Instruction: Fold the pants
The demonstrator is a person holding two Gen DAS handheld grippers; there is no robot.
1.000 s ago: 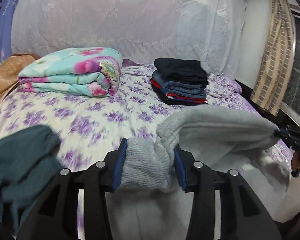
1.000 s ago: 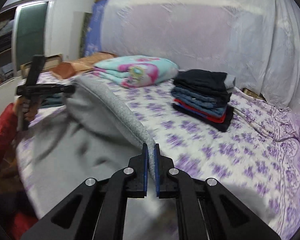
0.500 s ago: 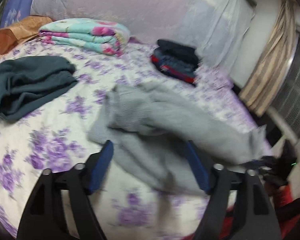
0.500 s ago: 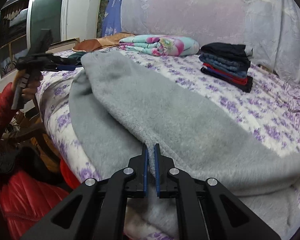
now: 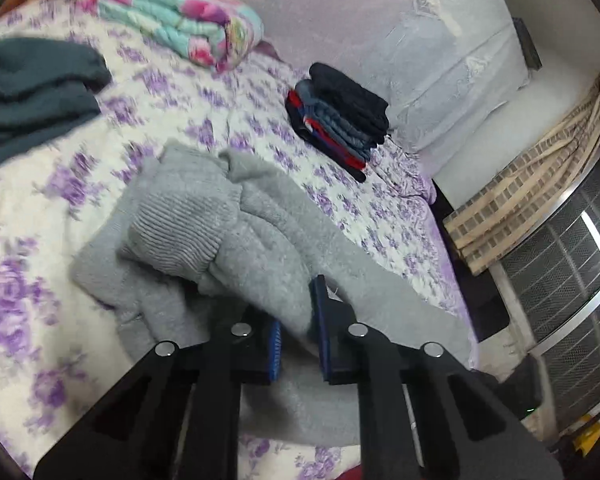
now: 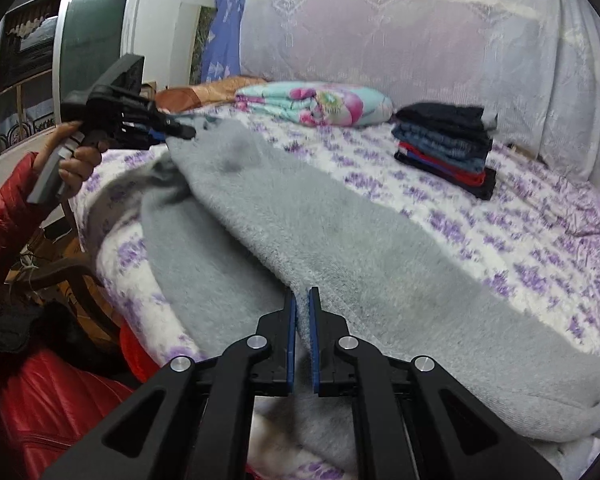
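Note:
Grey fleece pants [image 6: 380, 264] lie stretched along the front of the bed, legs doubled over each other. In the left wrist view their ribbed waistband [image 5: 184, 224] is bunched on the sheet. My left gripper [image 5: 298, 320] is shut on a thick fold of the grey pants just behind the waistband; it also shows in the right wrist view [image 6: 176, 130], held by a hand at the pants' far end. My right gripper [image 6: 302, 300] is shut on the pants' folded edge near the leg ends.
A stack of folded dark pants [image 6: 446, 142] sits at the back of the bed, a folded floral quilt [image 6: 316, 104] next to it. A dark green garment [image 5: 32, 88] lies at the left. A curtain and window grille [image 5: 560, 240] are right of the bed.
My left gripper had let go and stood open above the pants; it has now closed on a fold behind the waistband. The right gripper has kept its grip and lowered the pants onto the bed.

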